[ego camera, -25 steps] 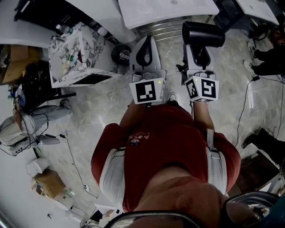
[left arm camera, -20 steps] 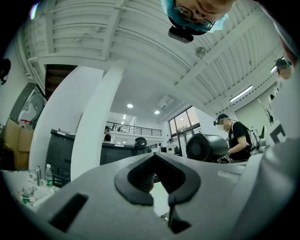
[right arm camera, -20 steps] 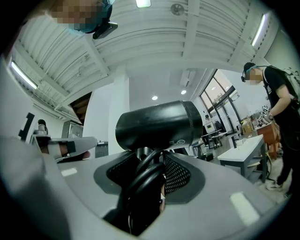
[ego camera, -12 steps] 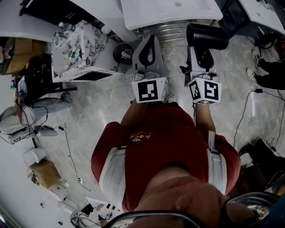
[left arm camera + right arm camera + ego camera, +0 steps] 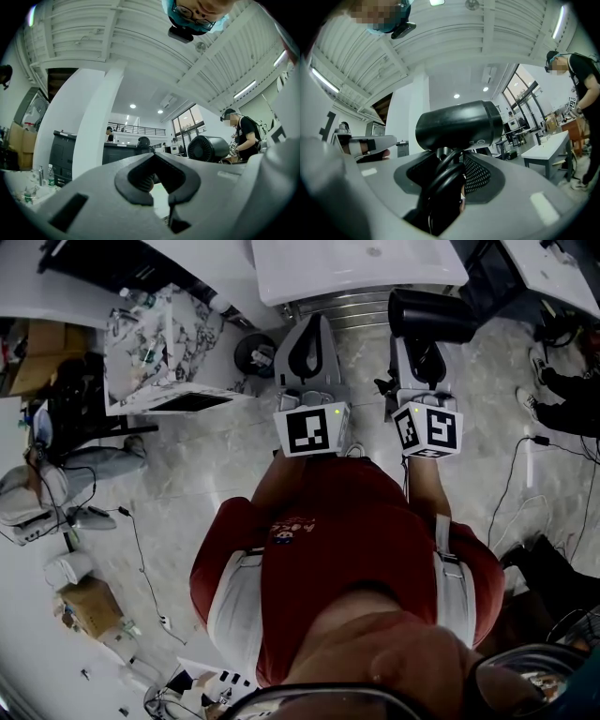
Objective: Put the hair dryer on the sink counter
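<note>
1 black hair dryer (image 5: 458, 125), fat round barrel w/ cord looped at handle, clamped in right gripper (image 5: 450, 171). Left gripper (image 5: 154, 159) closed, empty.

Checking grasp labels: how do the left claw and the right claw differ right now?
The left claw is empty; the right claw is clamped on the black hair dryer by its handle, with the cord bunched between its jaws. The left claw's jaws meet at the tip; the right claw's stand apart around the handle. Both are held side by side near the white sink counter.

open lab hall with worktables (image 5: 546, 146)
</note>
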The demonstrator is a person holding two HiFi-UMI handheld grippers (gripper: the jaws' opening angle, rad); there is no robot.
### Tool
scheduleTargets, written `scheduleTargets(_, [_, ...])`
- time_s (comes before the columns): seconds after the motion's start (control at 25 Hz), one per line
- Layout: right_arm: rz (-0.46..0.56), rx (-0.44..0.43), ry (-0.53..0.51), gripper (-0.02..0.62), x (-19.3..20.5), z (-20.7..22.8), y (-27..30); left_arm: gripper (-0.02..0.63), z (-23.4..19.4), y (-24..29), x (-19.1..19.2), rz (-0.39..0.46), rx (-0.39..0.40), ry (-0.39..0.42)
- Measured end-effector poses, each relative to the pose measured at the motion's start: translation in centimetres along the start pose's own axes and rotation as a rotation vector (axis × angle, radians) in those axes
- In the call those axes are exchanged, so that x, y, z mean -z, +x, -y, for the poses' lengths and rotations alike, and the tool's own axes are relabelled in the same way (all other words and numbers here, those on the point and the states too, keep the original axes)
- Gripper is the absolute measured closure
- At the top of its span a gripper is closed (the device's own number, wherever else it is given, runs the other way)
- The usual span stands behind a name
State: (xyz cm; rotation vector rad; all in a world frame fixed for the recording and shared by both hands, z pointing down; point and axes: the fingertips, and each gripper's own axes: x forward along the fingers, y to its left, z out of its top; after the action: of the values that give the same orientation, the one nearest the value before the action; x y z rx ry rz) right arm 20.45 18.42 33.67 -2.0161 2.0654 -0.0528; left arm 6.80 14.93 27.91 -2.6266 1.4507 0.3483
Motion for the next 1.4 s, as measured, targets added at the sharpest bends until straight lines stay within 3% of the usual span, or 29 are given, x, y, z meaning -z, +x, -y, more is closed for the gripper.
scheduleTargets(0.64, [-0.011,-0.021,-0.024,0.403,2.4,-2.1,9.1,0.604,-6.9,6.1,2.5,0.014,-0.010,-0.024])
scheduleTargets(1.4, [-0.070,-0.021,-0.041,0.405,6.1,-5.3,25.4,0.604,-19.2,17.1,6.0,-0.019,-0.029,-0.050])
